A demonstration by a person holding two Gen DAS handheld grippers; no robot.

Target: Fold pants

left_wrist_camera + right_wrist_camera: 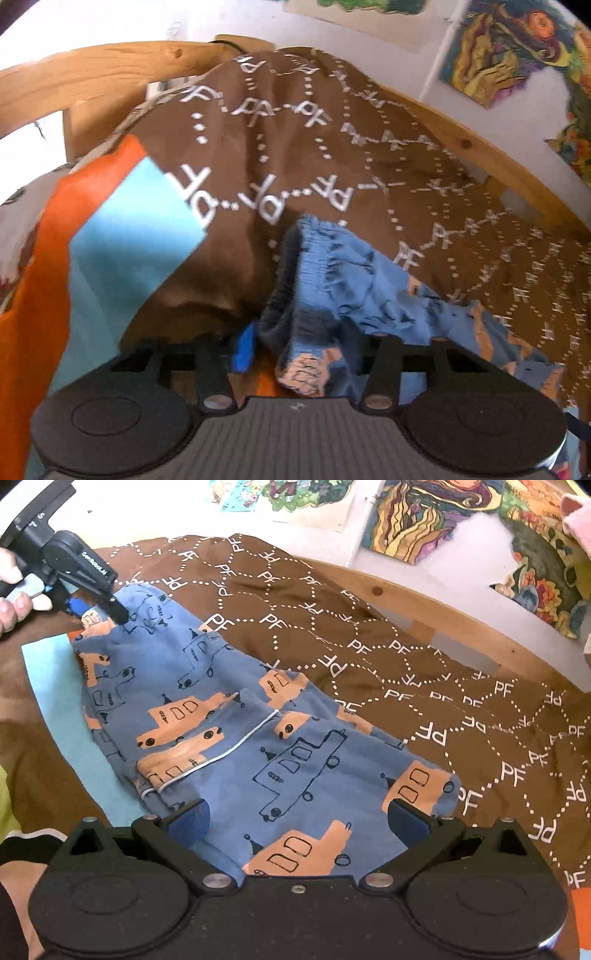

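Observation:
Small blue pants (229,720) printed with orange boats lie on a brown blanket (369,635). My right gripper (297,818) is open, its blue pads (410,821) spread on either side of the near end of the pants. My left gripper (118,609) is at the far waistband end and lifts it. In the left wrist view the bunched elastic waistband (317,266) rises between the fingers of my left gripper (295,354). One blue pad (244,345) shows at the left of the cloth; the other is hidden by fabric.
The brown blanket with white "PF" lettering covers a bed with a wooden frame (92,70). An orange and light blue cloth (122,243) lies under the pants at the left. Colourful posters (424,520) hang on the wall behind.

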